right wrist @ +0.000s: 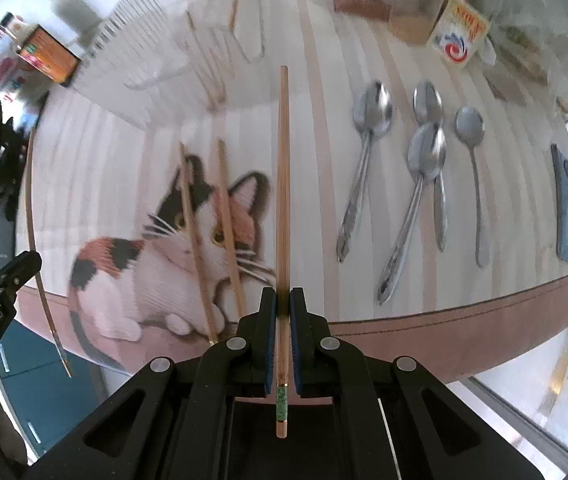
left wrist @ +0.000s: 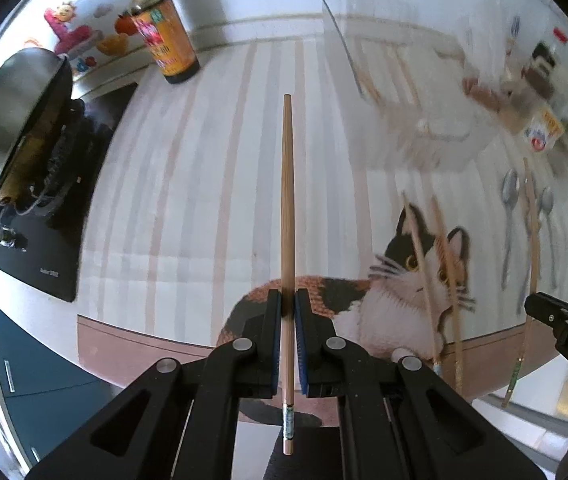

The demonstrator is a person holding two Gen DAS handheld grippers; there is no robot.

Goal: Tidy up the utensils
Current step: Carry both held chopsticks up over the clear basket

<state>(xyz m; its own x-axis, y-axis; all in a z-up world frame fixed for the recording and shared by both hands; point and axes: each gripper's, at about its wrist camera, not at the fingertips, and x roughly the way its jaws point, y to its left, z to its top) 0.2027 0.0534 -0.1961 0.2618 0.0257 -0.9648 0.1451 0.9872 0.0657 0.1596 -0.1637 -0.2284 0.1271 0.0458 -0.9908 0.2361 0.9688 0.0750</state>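
Note:
My left gripper [left wrist: 288,300] is shut on a wooden chopstick [left wrist: 287,200] that points forward above the striped cat mat [left wrist: 187,184]. My right gripper [right wrist: 282,298] is shut on another wooden chopstick [right wrist: 282,184], also pointing forward above the mat. Two loose chopsticks [right wrist: 199,236] lie across the cat picture; they also show in the left wrist view [left wrist: 436,276]. Several metal spoons [right wrist: 416,184] lie in a row on the mat to the right. A clear utensil holder [right wrist: 219,60] with chopsticks in it lies at the back, blurred.
A brown sauce bottle [left wrist: 167,40] stands at the back left next to a steel pot [left wrist: 11,120] on a black stove [left wrist: 43,248]. Jars and packets [right wrist: 456,32] crowd the back right. A blue phone-like object [right wrist: 566,208] lies at the mat's right edge.

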